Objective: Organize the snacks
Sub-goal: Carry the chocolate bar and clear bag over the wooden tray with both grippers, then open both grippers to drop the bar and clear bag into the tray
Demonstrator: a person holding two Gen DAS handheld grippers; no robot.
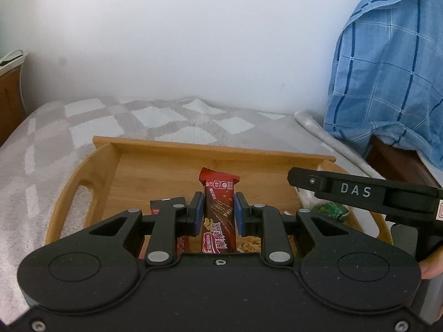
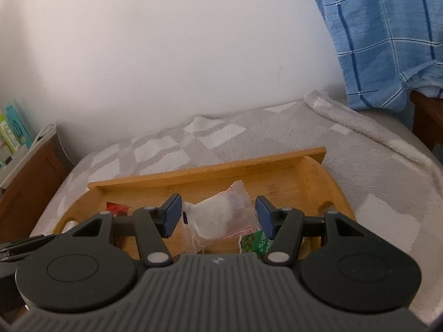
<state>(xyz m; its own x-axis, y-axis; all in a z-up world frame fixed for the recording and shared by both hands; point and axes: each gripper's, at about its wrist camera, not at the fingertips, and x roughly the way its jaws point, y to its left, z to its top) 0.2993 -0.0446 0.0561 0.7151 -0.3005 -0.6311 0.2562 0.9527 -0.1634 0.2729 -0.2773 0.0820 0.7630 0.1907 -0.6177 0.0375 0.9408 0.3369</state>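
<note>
My left gripper (image 1: 218, 213) is shut on a red chocolate wafer bar (image 1: 219, 193), held lengthwise above the wooden tray (image 1: 166, 149). In the right wrist view, my right gripper (image 2: 220, 215) is shut on a clear-wrapped pale pastry (image 2: 218, 218), also over the tray (image 2: 210, 173). A green packet (image 2: 256, 242) lies in the tray below the pastry and shows in the left view as well (image 1: 331, 210). Red packets (image 1: 182, 244) and a packet of tan sticks (image 1: 249, 246) lie under the left gripper. A red wrapper (image 2: 116, 207) sits at the tray's left.
The tray rests on a grey and white checked blanket (image 1: 155, 119). A blue checked towel (image 1: 387, 83) hangs over dark wooden furniture on the right. A wooden cabinet (image 2: 30, 174) with books stands on the left, against a white wall.
</note>
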